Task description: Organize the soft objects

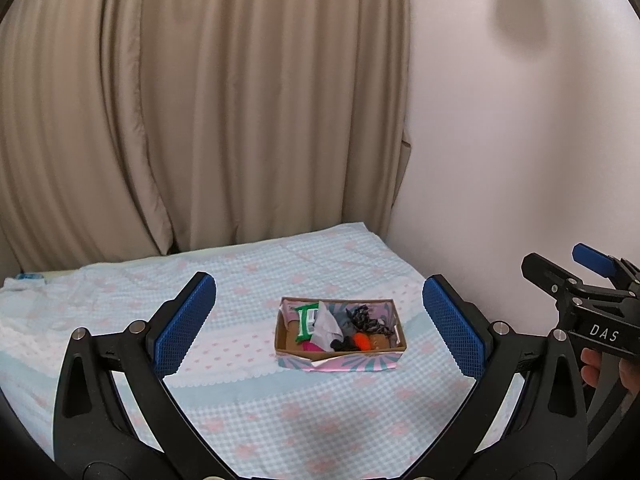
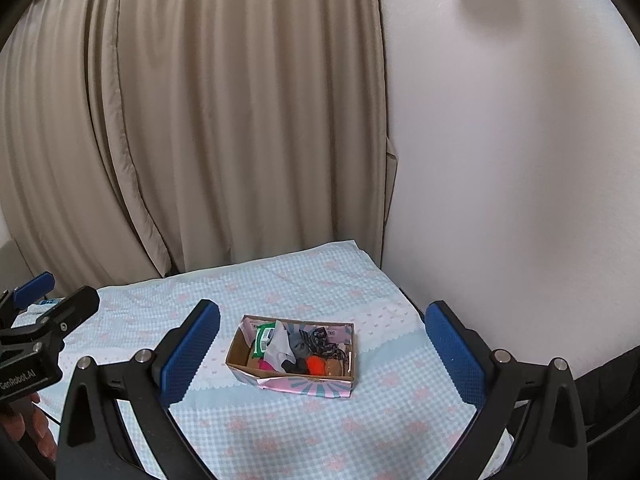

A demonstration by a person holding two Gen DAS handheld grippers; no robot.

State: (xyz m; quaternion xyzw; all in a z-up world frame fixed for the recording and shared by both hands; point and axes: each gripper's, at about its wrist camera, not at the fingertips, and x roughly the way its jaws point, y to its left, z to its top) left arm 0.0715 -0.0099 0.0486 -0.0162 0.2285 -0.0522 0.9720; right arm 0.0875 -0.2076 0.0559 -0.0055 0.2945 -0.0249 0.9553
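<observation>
On the bed, a box of soft things sits in the middle.

Your little cardboard box holds a green and white cloth, an orange bit and dark socks. It rests on the checked bed cover. Your left tongs and right tongs both gape wide, holding nothing, near the tan curtain.

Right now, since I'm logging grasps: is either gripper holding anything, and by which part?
Nothing is held. The left gripper and right gripper both have open, empty jaws, well short of the box of soft things on the bed.
</observation>
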